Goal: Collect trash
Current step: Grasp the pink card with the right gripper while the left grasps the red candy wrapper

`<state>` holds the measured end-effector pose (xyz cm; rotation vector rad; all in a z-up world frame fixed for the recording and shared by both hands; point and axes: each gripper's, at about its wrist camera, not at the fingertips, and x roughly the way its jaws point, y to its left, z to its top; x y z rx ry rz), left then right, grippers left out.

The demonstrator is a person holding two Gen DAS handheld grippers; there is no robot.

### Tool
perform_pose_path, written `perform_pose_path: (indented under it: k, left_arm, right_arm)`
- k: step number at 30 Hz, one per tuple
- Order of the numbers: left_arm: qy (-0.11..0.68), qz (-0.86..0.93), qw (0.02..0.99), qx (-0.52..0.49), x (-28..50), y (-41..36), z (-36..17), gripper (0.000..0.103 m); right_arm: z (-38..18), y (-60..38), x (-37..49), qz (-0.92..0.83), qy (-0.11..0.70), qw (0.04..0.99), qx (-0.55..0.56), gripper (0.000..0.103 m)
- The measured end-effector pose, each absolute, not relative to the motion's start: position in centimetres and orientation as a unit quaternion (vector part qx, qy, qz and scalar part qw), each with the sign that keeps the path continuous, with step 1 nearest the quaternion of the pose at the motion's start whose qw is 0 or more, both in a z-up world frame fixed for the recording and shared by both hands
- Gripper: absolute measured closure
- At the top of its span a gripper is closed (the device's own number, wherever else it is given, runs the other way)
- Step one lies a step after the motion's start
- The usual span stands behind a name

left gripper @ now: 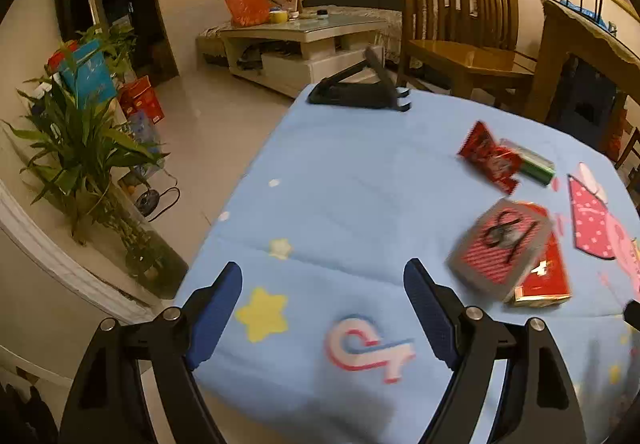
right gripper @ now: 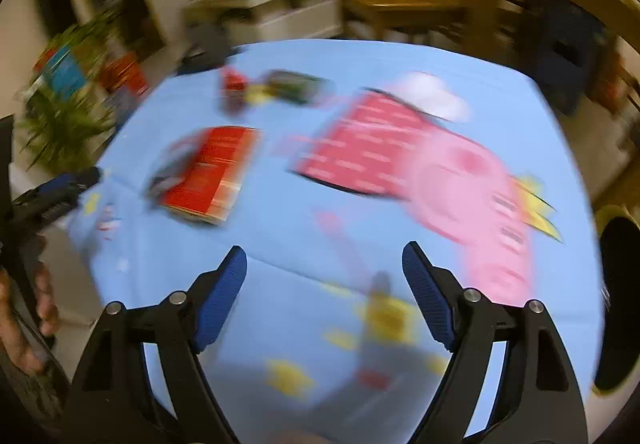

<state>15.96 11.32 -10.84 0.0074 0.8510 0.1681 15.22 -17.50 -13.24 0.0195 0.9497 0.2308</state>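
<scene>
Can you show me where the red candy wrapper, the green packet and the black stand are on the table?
red candy wrapper [left gripper: 490,157], left wrist view, middle of the wrapper.
green packet [left gripper: 536,163], left wrist view, its dark green side.
black stand [left gripper: 356,93], left wrist view, its flat base.

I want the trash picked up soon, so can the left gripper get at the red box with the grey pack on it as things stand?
Probably yes. The left gripper is open and empty, and only bare blue tablecloth lies between it and the red box, just to its right. The grey pack on top could slip.
</scene>
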Motion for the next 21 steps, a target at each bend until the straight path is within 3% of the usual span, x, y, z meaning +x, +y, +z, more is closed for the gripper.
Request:
perform_pose_path:
  k: [6, 9, 16, 19, 20, 21]
  left_arm:
    - [0.424, 0.086, 0.901, -0.02, 16.0, 13.6, -12.6, 0.023]
    - [0.431, 0.089, 0.897, -0.028, 16.0, 14.5, -13.3, 0.023]
    - [0.435, 0.089, 0.895, -0.044, 16.3, 16.2, -14.0, 0.022]
    - [0.438, 0.083, 0.894, -0.045, 16.6, 16.1, -14.2, 0.022]
    - [0.438, 0.081, 0.894, -0.043, 16.7, 16.0, -14.3, 0.022]
    - [0.438, 0.079, 0.894, -0.041, 16.7, 15.9, -14.4, 0.022]
  right_arm:
    - [-12.2, -7.2, 18.9, 0.178, 0.439, 0.88, -0.031, 0.018]
    - [-12.5, -4.9, 20.5, 0.169, 0.441, 0.881, -0.041, 0.01]
    - [-14.5, -3.2, 23.4, 0.152, 0.463, 0.87, -0.076, 0.006]
    - [-15.3, -2.1, 23.4, 0.154, 0.46, 0.868, -0.111, 0.034]
    - [-15.4, -1.4, 23.2, 0.149, 0.454, 0.868, -0.137, 0.047]
    - [-15.1, -1.2, 22.8, 0.165, 0.453, 0.864, -0.143, 0.067]
